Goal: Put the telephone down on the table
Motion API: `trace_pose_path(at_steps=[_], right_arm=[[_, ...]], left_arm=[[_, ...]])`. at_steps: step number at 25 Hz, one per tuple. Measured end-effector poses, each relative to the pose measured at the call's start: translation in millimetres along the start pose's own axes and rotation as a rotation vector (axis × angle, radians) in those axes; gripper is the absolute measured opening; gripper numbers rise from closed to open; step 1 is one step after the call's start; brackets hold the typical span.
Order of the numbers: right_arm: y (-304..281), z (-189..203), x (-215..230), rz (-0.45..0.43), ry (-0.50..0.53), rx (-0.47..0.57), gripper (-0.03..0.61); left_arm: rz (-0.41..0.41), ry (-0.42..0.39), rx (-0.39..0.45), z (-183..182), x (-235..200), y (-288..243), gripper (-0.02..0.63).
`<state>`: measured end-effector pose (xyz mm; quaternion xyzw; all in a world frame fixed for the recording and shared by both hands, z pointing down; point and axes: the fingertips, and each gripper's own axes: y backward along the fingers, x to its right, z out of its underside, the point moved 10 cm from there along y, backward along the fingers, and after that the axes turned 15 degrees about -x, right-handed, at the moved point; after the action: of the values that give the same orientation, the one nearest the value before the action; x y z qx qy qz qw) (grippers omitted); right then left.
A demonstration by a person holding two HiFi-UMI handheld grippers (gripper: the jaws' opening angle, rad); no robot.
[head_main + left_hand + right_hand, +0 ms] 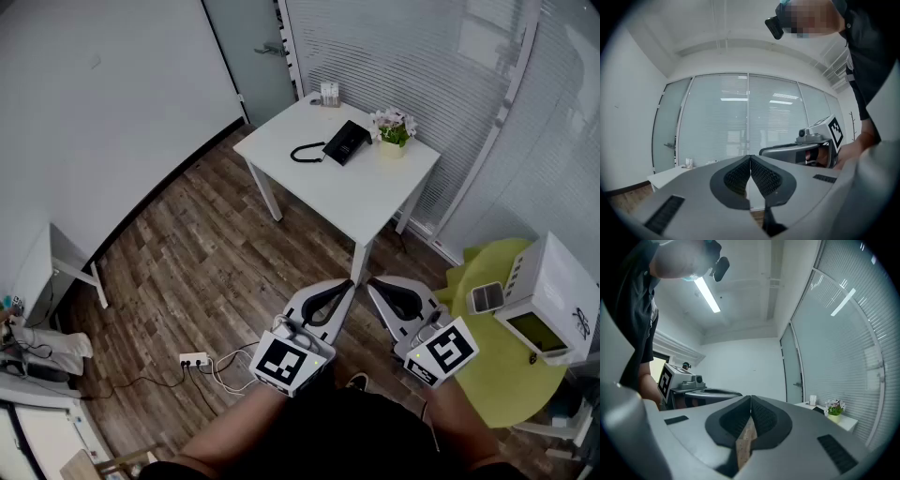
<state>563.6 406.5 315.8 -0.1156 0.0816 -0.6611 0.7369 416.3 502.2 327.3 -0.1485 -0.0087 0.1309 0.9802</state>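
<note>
Left tongs point(349, 284) and right tongs point(372, 283) are closed, holding nothing. The telephone point(346, 142) lies on the white counter point(356, 202), well apart from both. Its handset is too small to make out.

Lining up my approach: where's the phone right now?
Head view: the phone sits on the far part of the white table, upper middle of the picture, just left of the flower pot, with its handset lying to its left.
</note>
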Motion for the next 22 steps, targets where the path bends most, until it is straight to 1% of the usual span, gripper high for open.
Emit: trace_pose_path(at_steps=[4, 12, 17, 20, 22], right_arm=[[0, 3, 0, -0.01, -0.005, -0.003, 0.021], [-8, 9, 2, -0.038, -0.026, 0.002, 0.023], [-29, 3, 2, -0.072, -0.038, -0.002, 0.023], [-48, -1, 1, -0.068, -0.039, -0.012, 0.023], [-62, -6, 0, -0.06, -0.043, -0.014, 0.023]], left_arm=[[-0.005, 0.009, -0.007, 2, 1, -1, 0.011], [-0.047, 0.019, -0.01, 2, -6, 2, 0.011], [-0.091, 0.04, -0.019, 5, -27, 14, 0.011], [-0.111, 0.038, -0.03, 6, -42, 21, 0.011], [-0.112, 0.045, -0.017, 6, -54, 26, 0.011]])
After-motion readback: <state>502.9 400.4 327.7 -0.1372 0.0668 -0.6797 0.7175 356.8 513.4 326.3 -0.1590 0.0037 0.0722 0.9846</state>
